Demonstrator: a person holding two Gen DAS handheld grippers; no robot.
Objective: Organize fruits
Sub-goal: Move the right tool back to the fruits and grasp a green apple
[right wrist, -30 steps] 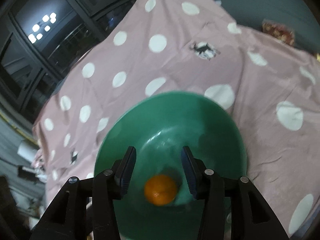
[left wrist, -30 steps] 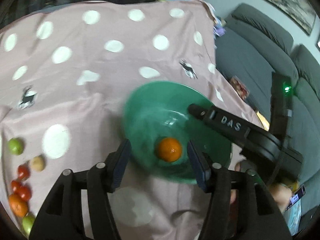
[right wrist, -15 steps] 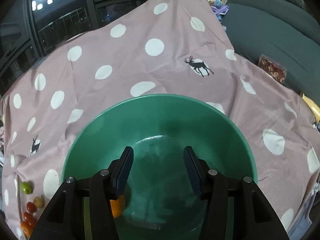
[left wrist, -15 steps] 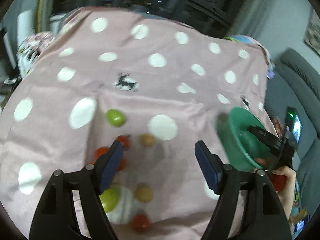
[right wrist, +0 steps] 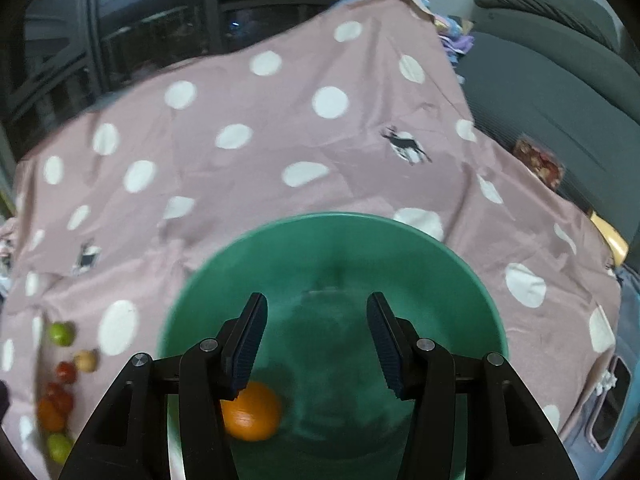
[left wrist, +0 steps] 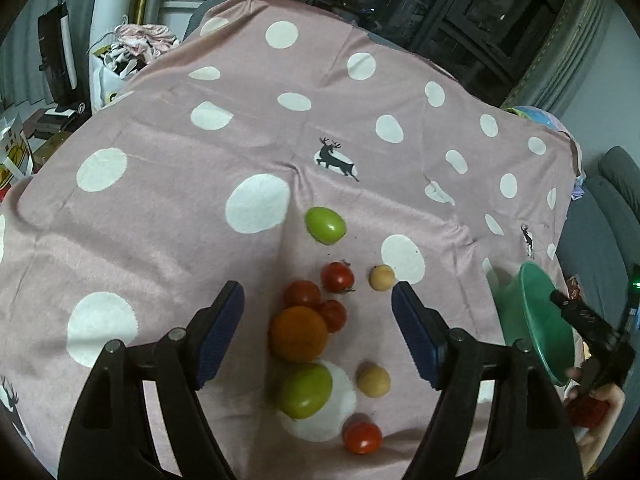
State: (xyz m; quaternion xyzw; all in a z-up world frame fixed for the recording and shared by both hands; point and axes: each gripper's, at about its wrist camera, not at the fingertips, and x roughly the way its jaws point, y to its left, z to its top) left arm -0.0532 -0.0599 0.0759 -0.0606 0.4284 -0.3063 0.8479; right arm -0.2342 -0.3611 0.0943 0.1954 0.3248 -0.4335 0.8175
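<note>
a: where did the loose fruit lie from the left gripper point(left wrist: 318, 332)?

b: straight ahead and under it, on the pink cloth point(left wrist: 168, 200). the big orange point(left wrist: 298, 334) sat between its jaws' line, round, no long axis. those jaws were opening, empty.

a: and the right gripper point(right wrist: 316, 344)?

b: partly open, holding nothing, over the green bowl point(right wrist: 452, 264), where one small orange point(right wrist: 251, 411) lay. the left was nearer the orange.

a: what differed from a second before?

b: the left view had shown the bowl; now the orange filled it.
</note>
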